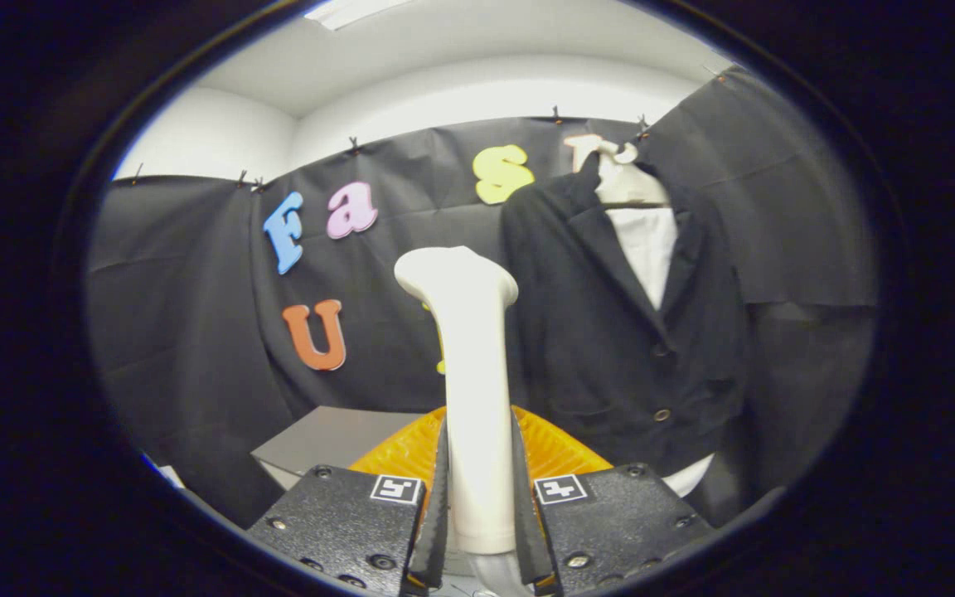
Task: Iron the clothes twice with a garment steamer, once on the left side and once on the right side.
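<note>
The tool (pixel 479 506) is clamped on the handle of the white garment steamer (pixel 471 365), both fingers (pixel 438 497) pressing its sides at the lower centre of the frame. The steamer stands upright, its long axis running straight up from between the fingers to the middle of the frame. Its flared head sits at the top and seems to lean toward the upper left; which way the steam face points is hard to make out. The handle's bottom end is cut off below the fingers.

Right of centre hangs a dark jacket (pixel 610 332) on a hanger (pixel 622 178), front toward the camera, with a white lining or shirt (pixel 647 245) showing at the collar. The steamer's head is just beside the jacket's left edge; whether they touch cannot be told. The hem is partly hidden behind the tool.

An orange ribbed object (pixel 556 448) lies behind the fingers, mostly covered by them. A grey box (pixel 324 435) sits at lower left.
</note>
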Available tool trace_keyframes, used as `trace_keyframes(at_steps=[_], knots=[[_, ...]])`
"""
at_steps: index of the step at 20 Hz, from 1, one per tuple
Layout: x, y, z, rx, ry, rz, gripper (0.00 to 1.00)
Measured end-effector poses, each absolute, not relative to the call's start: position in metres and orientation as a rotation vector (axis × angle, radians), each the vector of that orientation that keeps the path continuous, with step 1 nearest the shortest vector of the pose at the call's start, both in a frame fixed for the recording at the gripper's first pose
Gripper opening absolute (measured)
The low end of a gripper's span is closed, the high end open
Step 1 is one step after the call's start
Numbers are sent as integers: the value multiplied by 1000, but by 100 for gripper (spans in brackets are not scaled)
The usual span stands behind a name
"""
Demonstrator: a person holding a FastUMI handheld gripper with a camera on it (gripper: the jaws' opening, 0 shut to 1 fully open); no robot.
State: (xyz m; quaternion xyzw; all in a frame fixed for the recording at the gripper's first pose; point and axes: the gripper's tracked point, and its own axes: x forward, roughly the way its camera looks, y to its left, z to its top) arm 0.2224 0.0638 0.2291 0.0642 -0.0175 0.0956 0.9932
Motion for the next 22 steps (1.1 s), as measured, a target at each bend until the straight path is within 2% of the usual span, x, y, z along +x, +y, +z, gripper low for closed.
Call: trace_keyframes(at_steps=[4,9,15,22], knots=[[208,4,249,163,-89,85,37],[225,-35,277,176,-145,17,36],[274,-44,297,143,-158,5,36],[315,-42,269,88,-93,-6,37]])
